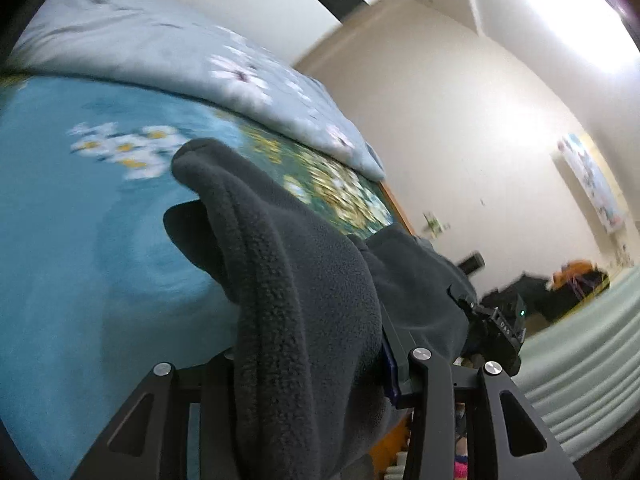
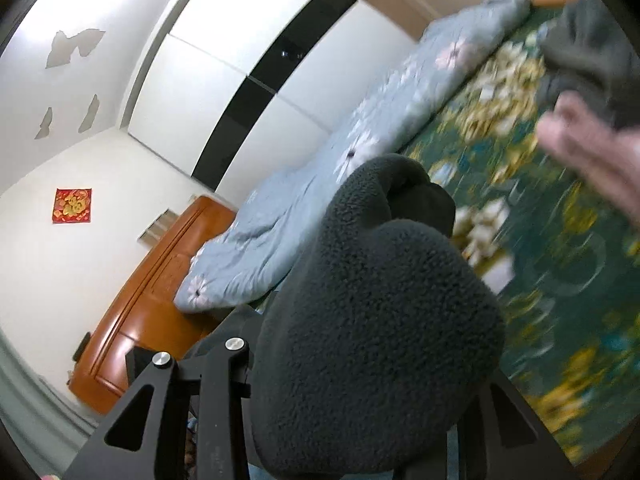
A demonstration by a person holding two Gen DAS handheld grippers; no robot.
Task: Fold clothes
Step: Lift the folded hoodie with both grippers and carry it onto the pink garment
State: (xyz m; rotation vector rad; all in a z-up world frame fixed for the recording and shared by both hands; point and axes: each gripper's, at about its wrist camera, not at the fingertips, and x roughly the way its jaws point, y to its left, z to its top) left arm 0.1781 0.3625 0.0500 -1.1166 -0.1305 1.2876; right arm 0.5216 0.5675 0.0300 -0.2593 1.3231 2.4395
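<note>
Dark grey fleece [image 1: 304, 300]: bunched thickly between the jaws of the left gripper [image 1: 308, 364], clamped, raised above the bed [image 1: 60, 220]. Right gripper [image 2: 360, 360]: clenched on another bunch of the same fleece, fingertips buried. Hand [image 2: 592, 152], far right, blurred, probably at more grey cloth. Pale quilt [image 2: 300, 200] along the bed's far side.

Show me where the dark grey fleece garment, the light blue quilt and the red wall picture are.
dark grey fleece garment [image 2: 372, 320]: right wrist view, on the bunched fold.
light blue quilt [image 1: 168, 52]: left wrist view, on its upper surface.
red wall picture [image 2: 73, 205]: right wrist view, on its centre.
</note>
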